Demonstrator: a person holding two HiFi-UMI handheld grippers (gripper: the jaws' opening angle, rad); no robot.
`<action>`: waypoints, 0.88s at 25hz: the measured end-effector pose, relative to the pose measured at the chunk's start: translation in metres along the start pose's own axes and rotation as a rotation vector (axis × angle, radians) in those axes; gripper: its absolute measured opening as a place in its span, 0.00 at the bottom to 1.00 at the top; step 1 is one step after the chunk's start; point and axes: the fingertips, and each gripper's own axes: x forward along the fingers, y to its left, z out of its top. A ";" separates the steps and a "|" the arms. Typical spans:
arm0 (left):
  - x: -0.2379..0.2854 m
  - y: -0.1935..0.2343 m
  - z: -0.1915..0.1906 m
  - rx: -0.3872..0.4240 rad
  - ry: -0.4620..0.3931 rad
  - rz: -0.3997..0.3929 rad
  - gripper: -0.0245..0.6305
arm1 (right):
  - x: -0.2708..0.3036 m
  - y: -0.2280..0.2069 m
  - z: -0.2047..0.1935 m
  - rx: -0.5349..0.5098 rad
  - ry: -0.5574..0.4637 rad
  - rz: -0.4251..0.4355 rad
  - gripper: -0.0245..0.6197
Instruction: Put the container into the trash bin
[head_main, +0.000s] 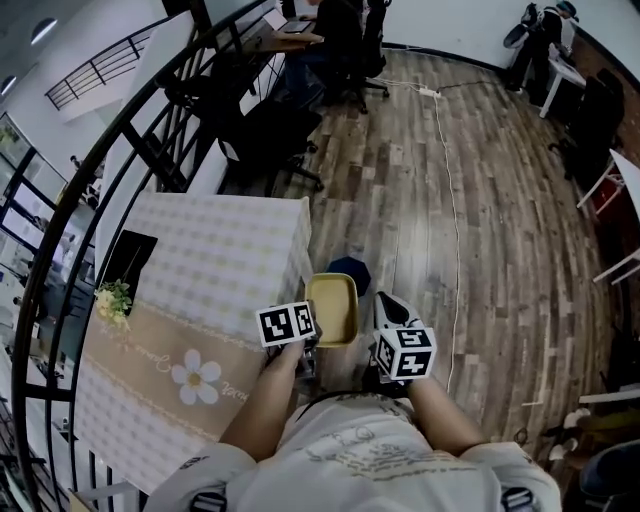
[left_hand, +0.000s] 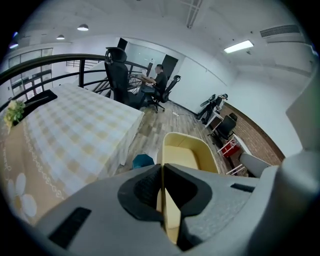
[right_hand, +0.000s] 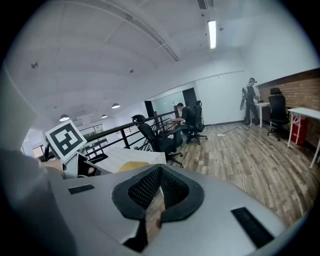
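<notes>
Left tool (left_hand: 162, 190) clamped on container (left_hand: 186, 156) rim | right tool (right_hand: 158, 197) closed, seemingly empty | we judge container light, stiff, thin-walled; rim hold suits | trash bin (head_main: 348, 270) just ahead

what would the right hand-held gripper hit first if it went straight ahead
Way looks free nearby: the right hand-held gripper points over bare wood floor; farther on, perhaps the black office chair.
</notes>
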 end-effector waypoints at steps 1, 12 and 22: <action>0.009 -0.003 0.007 -0.013 -0.003 0.003 0.07 | 0.009 -0.008 0.005 -0.005 0.006 0.008 0.04; 0.093 -0.010 0.042 -0.172 0.009 0.072 0.07 | 0.100 -0.066 0.028 -0.031 0.120 0.143 0.04; 0.170 0.008 0.042 -0.273 0.032 0.107 0.07 | 0.186 -0.096 0.003 -0.039 0.253 0.207 0.04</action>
